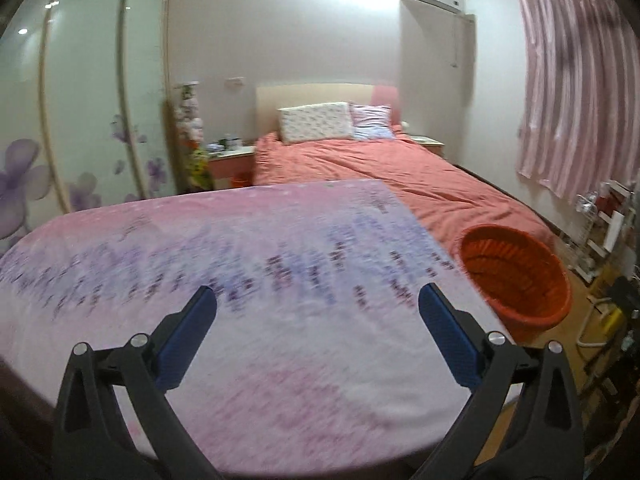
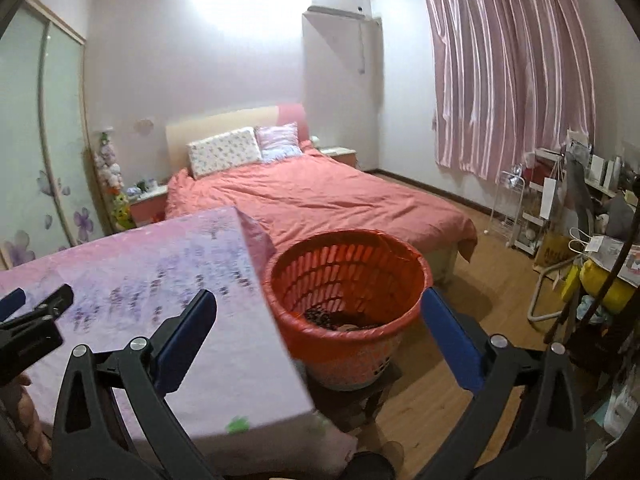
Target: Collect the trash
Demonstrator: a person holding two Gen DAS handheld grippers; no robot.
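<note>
An orange-red slatted trash basket [image 2: 347, 292] stands on a dark stool beside the right edge of a table covered in a pink and purple flowered cloth [image 2: 160, 300]. Dark trash lies at the basket's bottom. The basket also shows in the left wrist view [image 1: 516, 274]. My left gripper [image 1: 318, 300] is open and empty above the cloth [image 1: 240, 280]. My right gripper [image 2: 318, 304] is open and empty, in front of the basket and the table's edge. The left gripper's tip shows at the far left of the right wrist view [image 2: 38, 304].
A bed with a coral cover [image 2: 320, 200] stands behind the table. A wardrobe with flowered glass doors [image 1: 80, 120] is at the left. Pink curtains [image 2: 508, 80] hang at the right. A cluttered desk and rack [image 2: 580, 220] stand at the right over wooden floor [image 2: 460, 340].
</note>
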